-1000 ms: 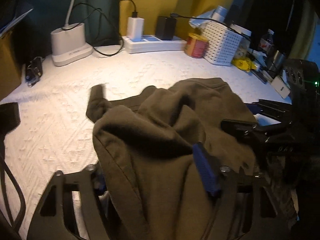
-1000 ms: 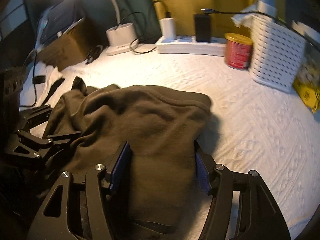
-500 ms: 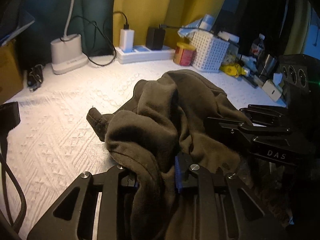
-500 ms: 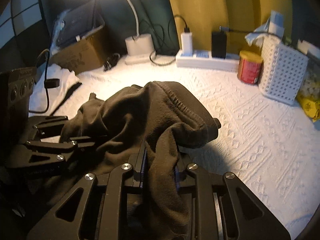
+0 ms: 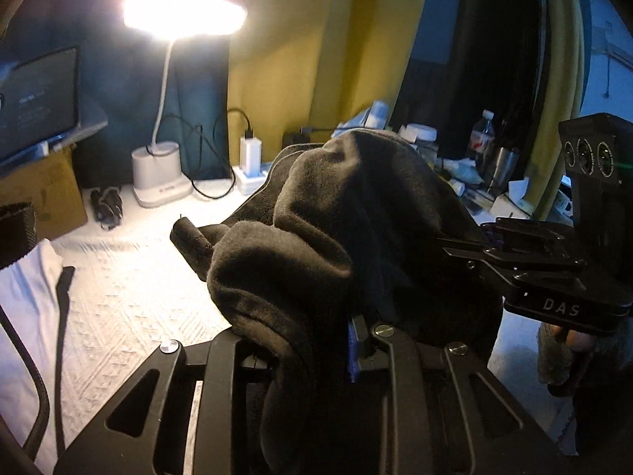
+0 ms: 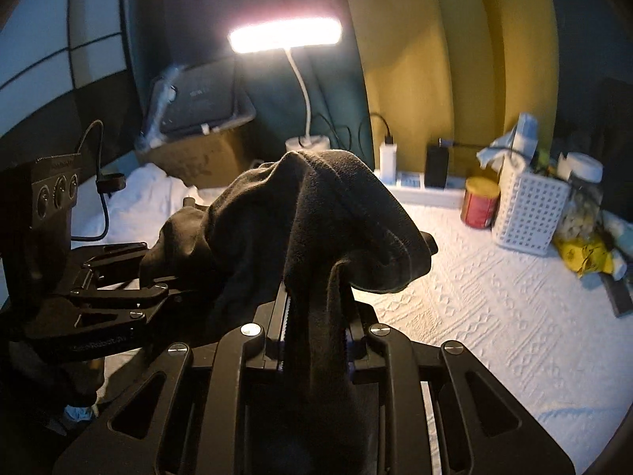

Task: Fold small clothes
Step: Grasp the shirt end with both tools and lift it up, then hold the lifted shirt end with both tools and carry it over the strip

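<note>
1. My left gripper (image 5: 316, 340) has just closed and now pinches the garment (image 5: 356, 213).
2. My right gripper (image 6: 314, 316) has done likewise, so the garment hangs bunched between them above the bedspread (image 6: 514, 308), presumably to shake it flat.

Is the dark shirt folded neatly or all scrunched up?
Scrunched up, not folded. The dark garment hangs in a bunched lump, pinched by the left gripper and right gripper.
</note>
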